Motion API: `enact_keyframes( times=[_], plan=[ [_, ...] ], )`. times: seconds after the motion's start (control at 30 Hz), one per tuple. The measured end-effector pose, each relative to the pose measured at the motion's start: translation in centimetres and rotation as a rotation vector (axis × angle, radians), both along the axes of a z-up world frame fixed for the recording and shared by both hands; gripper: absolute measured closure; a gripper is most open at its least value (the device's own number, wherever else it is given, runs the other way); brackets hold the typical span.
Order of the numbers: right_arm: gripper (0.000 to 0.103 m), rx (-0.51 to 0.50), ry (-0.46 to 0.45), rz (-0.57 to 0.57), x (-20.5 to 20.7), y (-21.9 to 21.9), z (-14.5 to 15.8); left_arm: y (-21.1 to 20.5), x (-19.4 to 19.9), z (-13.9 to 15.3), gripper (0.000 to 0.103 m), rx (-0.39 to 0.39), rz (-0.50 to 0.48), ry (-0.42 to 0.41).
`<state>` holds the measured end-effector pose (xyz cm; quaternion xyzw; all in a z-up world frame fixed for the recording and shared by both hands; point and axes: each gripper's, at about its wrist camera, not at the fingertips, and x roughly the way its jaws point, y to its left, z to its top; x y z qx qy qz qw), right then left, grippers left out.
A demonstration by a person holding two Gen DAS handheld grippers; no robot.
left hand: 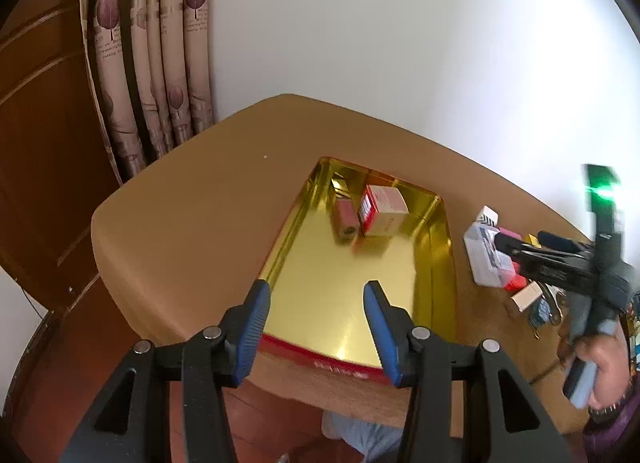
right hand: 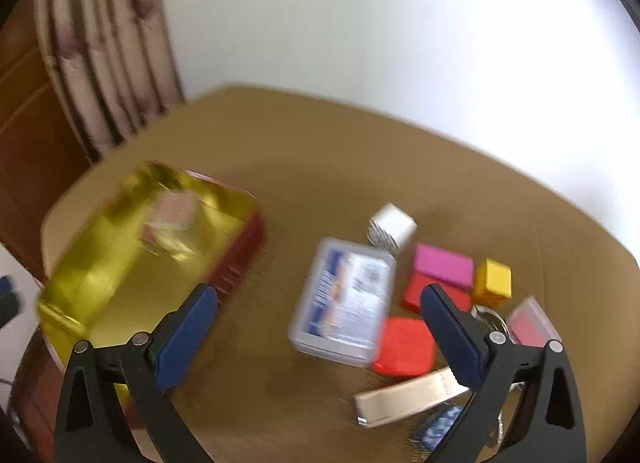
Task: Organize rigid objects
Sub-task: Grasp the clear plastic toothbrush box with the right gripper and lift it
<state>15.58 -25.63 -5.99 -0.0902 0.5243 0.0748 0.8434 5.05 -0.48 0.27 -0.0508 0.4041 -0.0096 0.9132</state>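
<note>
A gold-lined red tin tray [left hand: 436, 275] lies on the tan table; it also shows in the right wrist view [right hand: 80, 283]. Inside it are a red-and-tan box [left hand: 382, 210] and a small reddish pack [left hand: 345, 217]. My left gripper [left hand: 317, 293] is open and empty above the tray's near end. My right gripper [right hand: 319, 295] is open and empty, hovering over a clear plastic case [right hand: 344, 299]; it also shows in the left wrist view [left hand: 505, 243]. Around the case lie a white cube [right hand: 392, 228], pink block [right hand: 443, 266], yellow cube [right hand: 494, 283] and red blocks [right hand: 404, 347].
A flat silver-tan box [right hand: 408, 399], a clear red-filled case [right hand: 530, 321], keys and a blue patterned item [right hand: 438, 423] lie at the table's near right. A curtain [left hand: 152, 63] and wooden door stand behind the table's left; a white wall is behind.
</note>
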Motion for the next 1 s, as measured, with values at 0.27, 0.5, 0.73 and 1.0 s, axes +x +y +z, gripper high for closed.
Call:
enact_keyframes(
  times=[0.27,0.5,0.73,1.0],
  plan=[
    [0.006,-0.024,0.115,-0.025,3.5,-0.3,-4.1,0.2,-0.9,-0.8,0.049,-0.063,-0.008,0.035],
    [0.044,-0.039,0.244,-0.043,5.0,-0.4,-7.5,-0.2,0.1,-2.8,0.049,-0.055,-0.031,0.113],
    [0.044,0.076,0.157,-0.037,3.2,-2.9,-2.7,-1.9,-0.8,-3.1,0.049,0.009,-0.094,0.061],
    [0.044,0.034,0.050,-0.207,-6.2,-17.3,4.0,-7.5,-2.9,-3.1,0.049,0.022,-0.387,0.031]
  ],
)
